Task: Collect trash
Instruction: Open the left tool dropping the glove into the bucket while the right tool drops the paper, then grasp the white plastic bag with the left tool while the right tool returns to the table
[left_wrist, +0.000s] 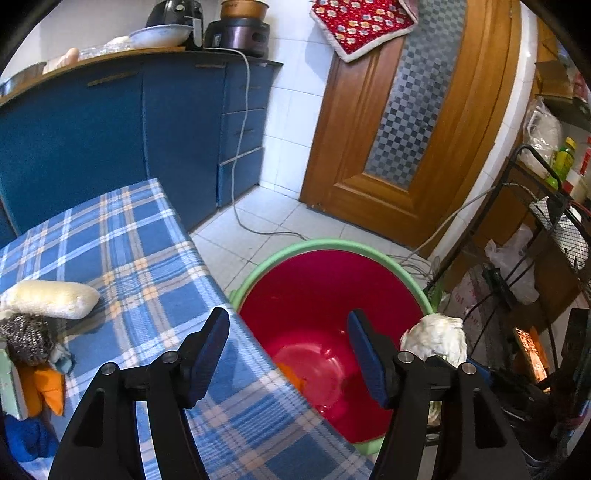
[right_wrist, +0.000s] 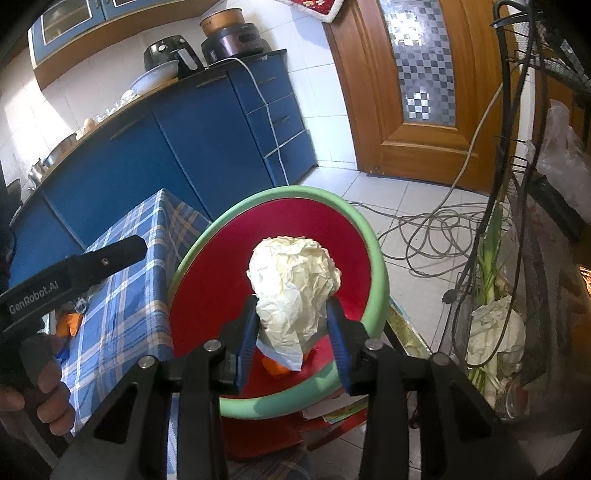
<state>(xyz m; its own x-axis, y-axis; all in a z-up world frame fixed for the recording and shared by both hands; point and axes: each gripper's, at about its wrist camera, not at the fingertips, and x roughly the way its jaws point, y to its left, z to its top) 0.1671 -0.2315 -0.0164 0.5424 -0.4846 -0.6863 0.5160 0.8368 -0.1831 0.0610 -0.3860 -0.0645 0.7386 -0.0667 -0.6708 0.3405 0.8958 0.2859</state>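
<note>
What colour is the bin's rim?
Light green, around a red inside; the bin's rim shows best in the right wrist view.

Bright, even daylight, soft shadows. Glare on white wall tiles (left_wrist: 291, 122) and bucket (left_wrist: 402, 275) bottom. Strong fisheye bending, black corner vignette. Right rack (right_wrist: 535, 280) dim, slightly blurred.

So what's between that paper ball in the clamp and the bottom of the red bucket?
Only air: in the right wrist view the paper ball hangs over the red bucket, where an orange scrap lies.
</note>
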